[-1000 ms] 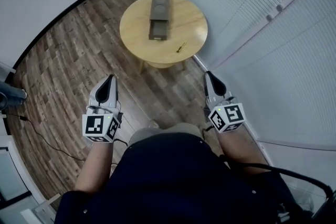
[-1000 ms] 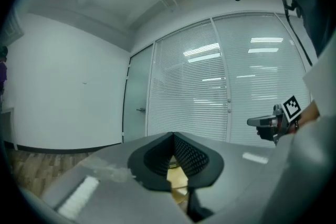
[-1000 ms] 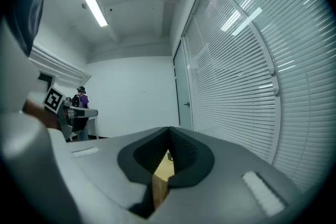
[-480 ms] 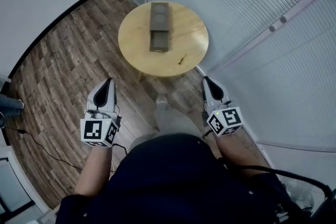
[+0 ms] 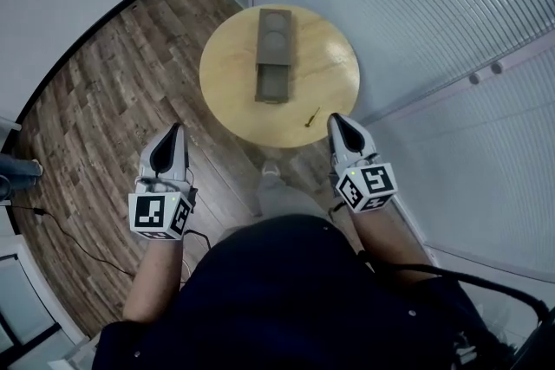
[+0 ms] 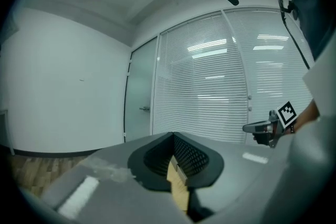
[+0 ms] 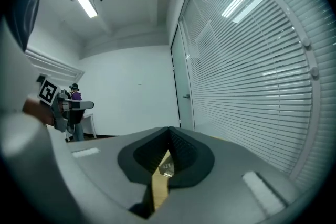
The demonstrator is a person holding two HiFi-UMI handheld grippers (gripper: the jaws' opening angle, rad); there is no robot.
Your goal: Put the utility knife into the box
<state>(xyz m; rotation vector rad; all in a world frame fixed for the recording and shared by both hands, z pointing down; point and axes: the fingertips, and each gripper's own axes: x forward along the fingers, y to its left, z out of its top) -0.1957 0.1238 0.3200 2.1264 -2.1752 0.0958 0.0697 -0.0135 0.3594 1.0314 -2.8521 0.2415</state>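
Holding nothing, the right tool [image 5: 337,122] has its jaws pressed together, its tip just beside the near rim of the round wooden surface [image 5: 227,74]. The left tool [image 5: 173,133] is likewise closed and empty, out over the plank floor [image 5: 104,91] and clear of the rim.

The utility knife [image 5: 310,118], small and yellowish, lies flat on the surface close to that near rim, just beside the right tool's tip but untouched. The dark box [image 5: 276,56] sits further in, well apart from the knife, and its nearer section looks slid out and open.

This looks like the approach, before any pickup. Next, the right tool would need to spread its jaws, dip to the knife and close across its slim body without nudging it off the rim.
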